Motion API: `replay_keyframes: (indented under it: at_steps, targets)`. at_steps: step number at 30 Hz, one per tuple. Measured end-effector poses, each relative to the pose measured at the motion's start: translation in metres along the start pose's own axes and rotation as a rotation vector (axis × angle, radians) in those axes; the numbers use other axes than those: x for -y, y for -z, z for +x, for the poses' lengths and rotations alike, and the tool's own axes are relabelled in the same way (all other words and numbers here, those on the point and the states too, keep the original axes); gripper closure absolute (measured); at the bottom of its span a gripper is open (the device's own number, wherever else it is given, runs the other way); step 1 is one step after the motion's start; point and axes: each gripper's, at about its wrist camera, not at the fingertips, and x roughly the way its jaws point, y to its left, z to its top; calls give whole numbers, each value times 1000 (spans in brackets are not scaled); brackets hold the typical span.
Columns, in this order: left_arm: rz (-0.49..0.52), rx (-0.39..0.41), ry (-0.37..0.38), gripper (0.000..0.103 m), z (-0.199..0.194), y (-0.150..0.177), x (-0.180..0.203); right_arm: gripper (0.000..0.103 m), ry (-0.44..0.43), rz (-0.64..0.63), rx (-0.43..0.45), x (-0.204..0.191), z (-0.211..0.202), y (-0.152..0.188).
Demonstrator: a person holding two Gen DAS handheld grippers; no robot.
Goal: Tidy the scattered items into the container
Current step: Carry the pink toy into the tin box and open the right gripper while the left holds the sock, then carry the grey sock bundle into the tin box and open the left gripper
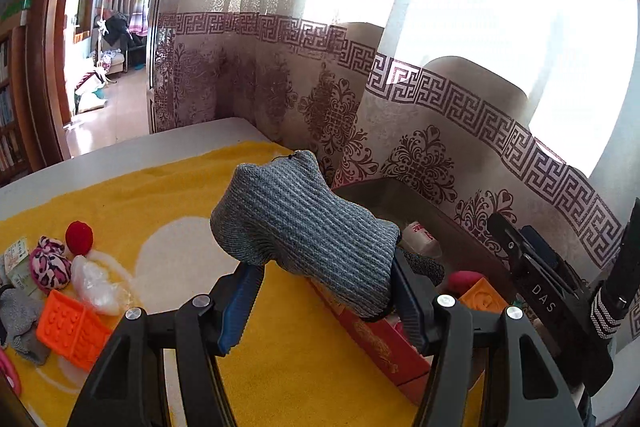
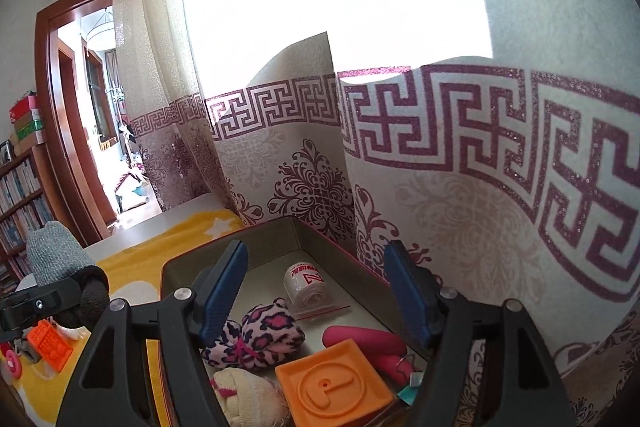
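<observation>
Sock headed for the box

The left gripper clamped a grey sock, seemingly short of the box; the right gripper hung open, empty, above it.

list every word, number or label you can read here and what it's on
"DAS" in white letters on the right gripper, seen from the left wrist camera.
A raised "P" in a ring on the orange square block inside the box.
Red print on the white plastic roll: too blurred to read.
Print on the paper packets on the yellow mat: too small to read.
</observation>
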Motion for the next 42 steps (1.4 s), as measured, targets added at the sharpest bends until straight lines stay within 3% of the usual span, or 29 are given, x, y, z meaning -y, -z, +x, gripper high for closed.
replay_keyframes:
  at_steps: [6, 9, 17, 27, 42]
  targets:
    - [37, -41, 45, 39, 40, -15, 29, 28, 26, 45, 48, 10, -1, 1]
    - [35, -53, 40, 28, 53, -21, 32, 28, 32, 66, 61, 15, -1, 1]
    - [-15, -69, 38, 26, 53, -18, 17, 24, 49, 69, 68, 16, -1, 3]
    - [-97, -46, -21, 23, 10, 6, -25, 24, 42, 42, 94, 11, -8, 6]
    - [-292, 71, -180, 21, -106, 56, -136, 24, 86, -105, 169, -17, -23, 15]
